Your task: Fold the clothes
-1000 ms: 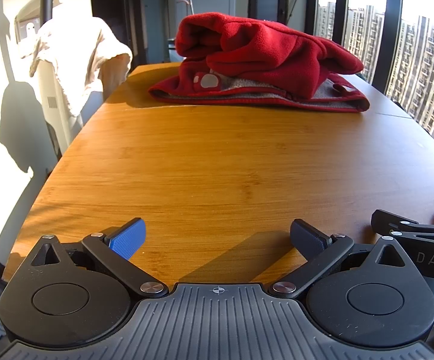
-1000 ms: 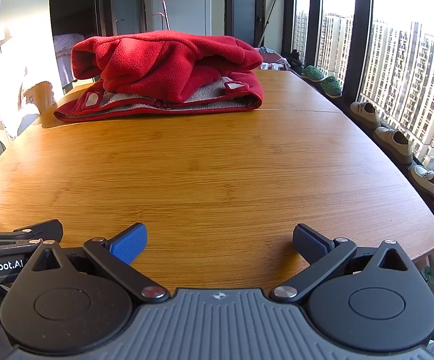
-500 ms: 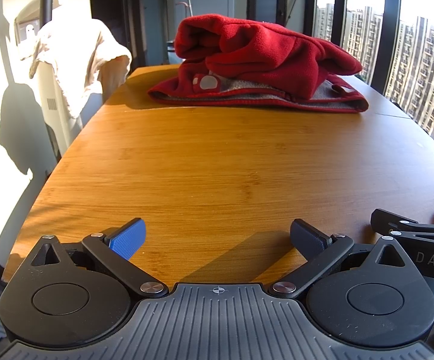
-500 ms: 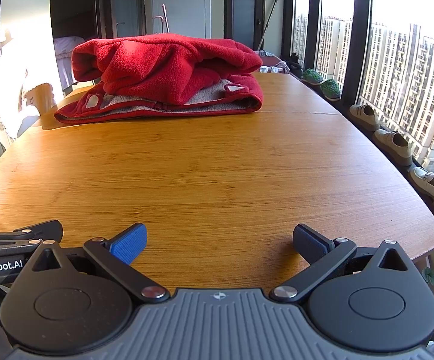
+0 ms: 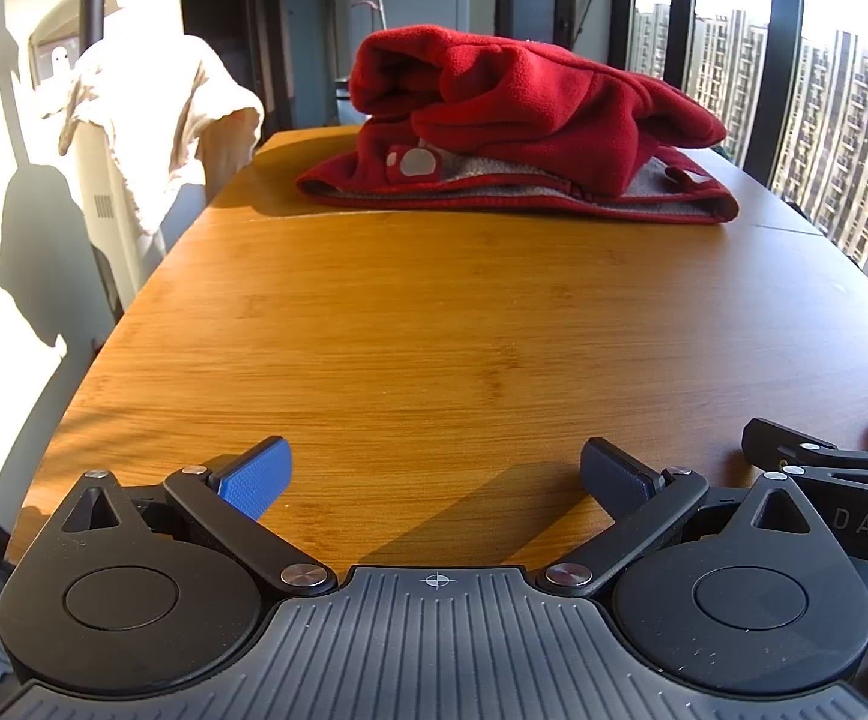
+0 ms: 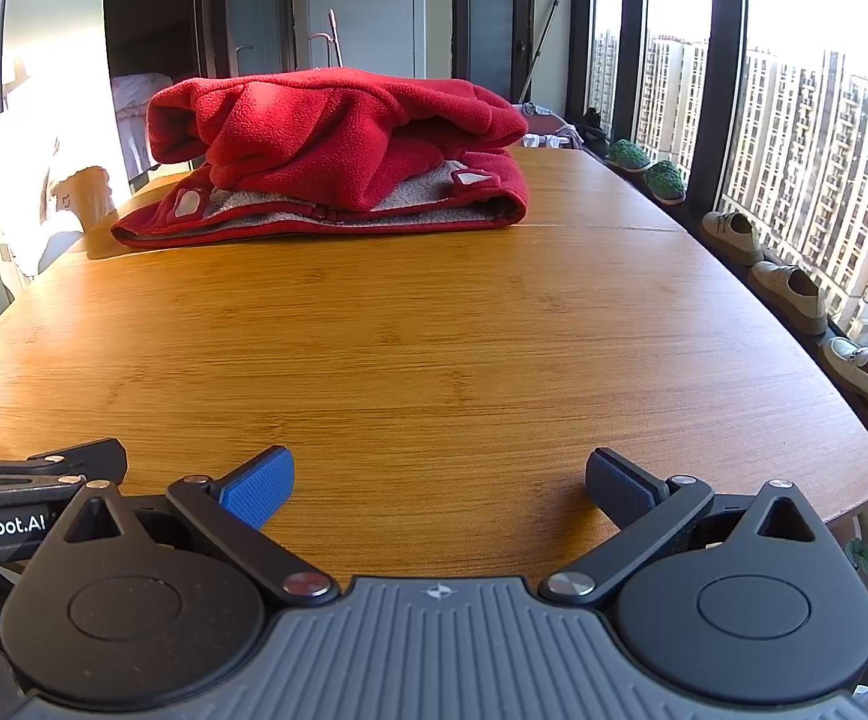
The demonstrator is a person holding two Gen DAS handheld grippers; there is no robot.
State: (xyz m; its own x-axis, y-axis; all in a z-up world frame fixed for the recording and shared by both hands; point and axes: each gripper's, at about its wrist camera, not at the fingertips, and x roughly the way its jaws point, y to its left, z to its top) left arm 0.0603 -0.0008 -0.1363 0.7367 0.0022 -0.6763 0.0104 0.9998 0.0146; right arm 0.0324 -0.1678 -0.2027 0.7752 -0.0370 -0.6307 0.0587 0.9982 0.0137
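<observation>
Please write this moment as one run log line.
left gripper: open, empty | right gripper: open, empty | red fleece: bundled on table, untouched

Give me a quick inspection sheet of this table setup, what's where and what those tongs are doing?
Surface: wooden table, bare in the near half.
Job's things: red fleece garment, bundled on the far half, grey lining showing.
Clutter: nothing seen on the table.
Grippers: left tongs and right tongs both open, empty, low over the near edge, side by side.
Cables: nothing seen.
Surroundings: pale cloth draped at the left; shoes along the window sill; tower blocks outside.
</observation>
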